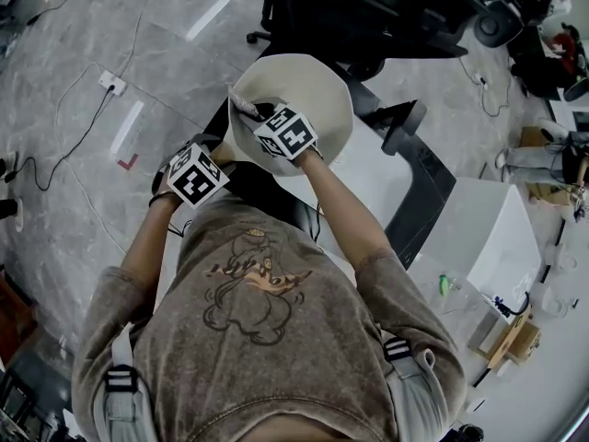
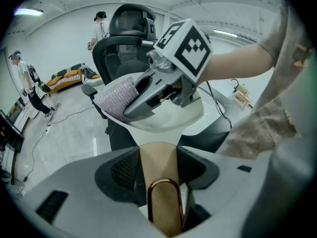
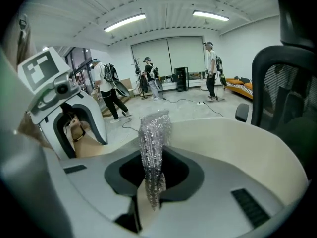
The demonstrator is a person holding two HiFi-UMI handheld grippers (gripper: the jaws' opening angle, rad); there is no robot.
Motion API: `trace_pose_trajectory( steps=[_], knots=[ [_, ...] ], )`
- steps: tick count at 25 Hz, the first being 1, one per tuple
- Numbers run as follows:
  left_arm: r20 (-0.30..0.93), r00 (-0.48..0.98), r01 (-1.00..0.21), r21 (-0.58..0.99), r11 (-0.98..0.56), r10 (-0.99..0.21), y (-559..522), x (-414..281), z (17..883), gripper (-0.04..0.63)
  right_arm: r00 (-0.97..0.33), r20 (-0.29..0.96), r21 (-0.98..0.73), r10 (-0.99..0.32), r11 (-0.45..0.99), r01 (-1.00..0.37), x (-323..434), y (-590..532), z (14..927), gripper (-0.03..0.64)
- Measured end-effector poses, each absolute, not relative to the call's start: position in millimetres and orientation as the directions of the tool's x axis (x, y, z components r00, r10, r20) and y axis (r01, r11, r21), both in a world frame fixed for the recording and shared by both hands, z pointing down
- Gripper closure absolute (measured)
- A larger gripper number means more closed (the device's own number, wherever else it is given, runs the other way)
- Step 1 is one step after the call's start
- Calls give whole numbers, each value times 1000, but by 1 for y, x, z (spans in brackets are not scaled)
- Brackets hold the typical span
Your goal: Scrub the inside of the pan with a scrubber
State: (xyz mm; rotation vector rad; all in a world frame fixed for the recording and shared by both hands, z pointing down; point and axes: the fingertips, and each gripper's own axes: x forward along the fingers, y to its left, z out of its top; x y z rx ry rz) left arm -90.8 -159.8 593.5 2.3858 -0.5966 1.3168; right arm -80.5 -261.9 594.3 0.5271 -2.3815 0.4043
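Observation:
The cream pan point(image 1: 304, 90) is held up and tilted over the table edge. Its tan wooden handle point(image 2: 159, 175) lies between the jaws of my left gripper point(image 2: 159, 165), which is shut on it. My right gripper point(image 1: 260, 116) reaches into the pan from the near side, shut on a silver mesh scrubber point(image 3: 154, 143). In the left gripper view the scrubber point(image 2: 117, 96) rests against the pan's left rim, with the pan's bowl point(image 2: 171, 117) below it. The right gripper view shows the pan's inner wall point(image 3: 242, 138) curving to the right and the left gripper point(image 3: 57, 100) at the left.
A black office chair point(image 1: 368, 7) stands just beyond the pan. The white table point(image 1: 368, 178) lies under and to the right of it, with a white box point(image 1: 502, 238) further right. Cables and a power strip point(image 1: 112, 83) lie on the floor at left. Several people stand far off.

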Motion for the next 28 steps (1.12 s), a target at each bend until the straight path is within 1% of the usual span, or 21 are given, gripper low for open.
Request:
trace_pose_trajectory(
  steps=[4, 12, 20, 28],
  knots=[
    [851, 494, -514, 120, -849, -179, -159, -89, 594, 347, -656, 683, -73, -321, 864, -499, -74, -284, 600, 541],
    [846, 505, -506, 126, -853, -174, -158, -88, 594, 345, -537, 693, 37, -481, 767, -640, -51, -333, 603, 541],
    [836, 515, -520, 131, -844, -188, -159, -87, 594, 347, -422, 719, 158, -552, 722, -674, -19, -362, 598, 543],
    [836, 511, -527, 122, -841, -199, -160, -86, 595, 347, -304, 721, 228, -622, 628, -744, 41, -384, 592, 545]
  ],
)
